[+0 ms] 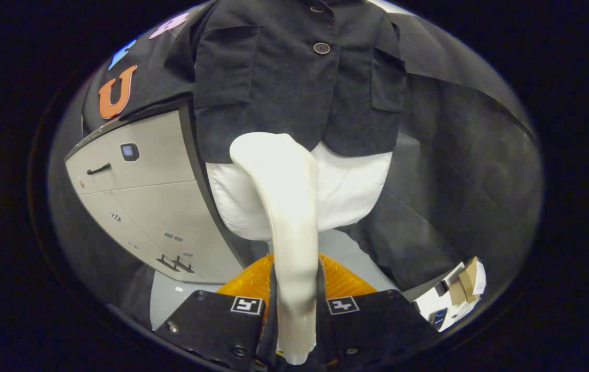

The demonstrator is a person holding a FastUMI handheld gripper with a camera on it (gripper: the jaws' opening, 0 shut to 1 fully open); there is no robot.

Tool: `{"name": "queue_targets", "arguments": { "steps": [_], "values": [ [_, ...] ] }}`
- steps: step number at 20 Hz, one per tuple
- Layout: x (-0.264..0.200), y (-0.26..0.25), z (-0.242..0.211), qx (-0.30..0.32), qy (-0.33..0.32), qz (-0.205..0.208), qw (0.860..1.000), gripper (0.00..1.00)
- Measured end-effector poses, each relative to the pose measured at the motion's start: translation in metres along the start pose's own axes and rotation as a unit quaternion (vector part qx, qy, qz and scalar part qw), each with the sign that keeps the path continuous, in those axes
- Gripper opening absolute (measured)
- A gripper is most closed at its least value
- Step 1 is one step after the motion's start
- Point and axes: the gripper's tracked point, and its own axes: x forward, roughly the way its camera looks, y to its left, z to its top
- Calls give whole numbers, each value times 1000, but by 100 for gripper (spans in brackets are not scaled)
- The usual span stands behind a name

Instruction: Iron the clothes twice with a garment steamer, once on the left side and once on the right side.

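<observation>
Between the fingers of our gripper (294, 305) stands the white handle of the steamer (284, 206). Both fingers press its sides, so we hold it firmly, nearly closed around the handle. The handle rises ahead of us and curves to a rounded head.

Just beyond that head hangs the jacket (294, 77), dark, buttoned, with a pocket on each side. The head sits at the hem, near the middle and a little toward the jacket's left-hand half as we face it. We cannot tell whether it touches the cloth. Below the hem shows a white padded form (351, 191). Under the handle lies an orange ribbed base (343, 279).

We judge the work to be early or between passes: the head is low, and neither side shows any mark of being done, so both strokes may remain.

For room: a pale cabinet (139, 191) stands close beside the jacket on one side, limiting swing there. On the other side hangs black cloth (460, 170), with small boxes (462, 289) low down, well apart. Upward along the jacket the way looks open.
</observation>
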Motion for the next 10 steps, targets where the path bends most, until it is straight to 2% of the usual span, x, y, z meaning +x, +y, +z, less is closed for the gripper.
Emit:
{"name": "queue_targets", "arguments": {
  "steps": [4, 8, 10],
  "values": [
    [-31, -15, 34, 16, -44, 5, 999, 32],
    [-75, -47, 94, 45, -113, 8, 993, 32],
    [-94, -66, 134, 62, -161, 9, 985, 32]
  ]
}}
